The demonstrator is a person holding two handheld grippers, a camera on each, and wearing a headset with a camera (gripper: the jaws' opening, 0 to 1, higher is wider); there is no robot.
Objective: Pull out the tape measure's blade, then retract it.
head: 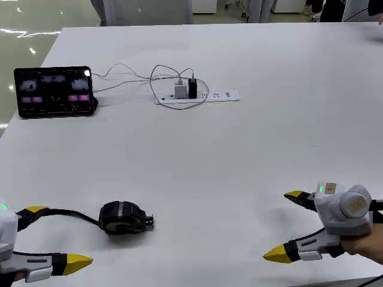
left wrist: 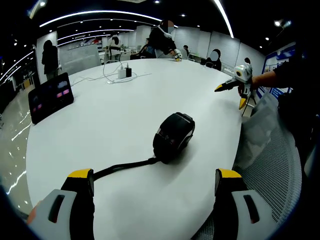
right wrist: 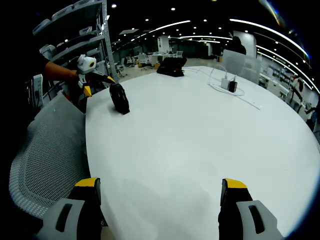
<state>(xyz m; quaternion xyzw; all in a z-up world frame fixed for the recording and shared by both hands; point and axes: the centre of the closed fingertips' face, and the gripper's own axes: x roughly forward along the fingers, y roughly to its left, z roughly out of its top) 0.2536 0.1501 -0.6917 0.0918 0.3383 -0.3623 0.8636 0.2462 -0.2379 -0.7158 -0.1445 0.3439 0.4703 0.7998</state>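
Note:
A black tape measure (head: 122,217) lies on the white table (head: 239,149) near its front left, its black strap trailing left toward my left gripper (head: 57,236). That gripper is open, with the strap running between its yellow-tipped fingers and the case just ahead of them; nothing is gripped. In the left gripper view the tape measure (left wrist: 173,136) sits ahead of the left gripper (left wrist: 155,182). My right gripper (head: 287,226) is open at the front right, well apart from the tape. In the right gripper view the tape measure (right wrist: 119,97) is far off to the left, beyond the right gripper (right wrist: 160,192).
A dark tablet (head: 55,91) stands at the back left of the table. A white power strip (head: 200,95) with chargers and looping cables lies at the back centre. A grey mesh chair (left wrist: 280,170) is beside the table's near edge.

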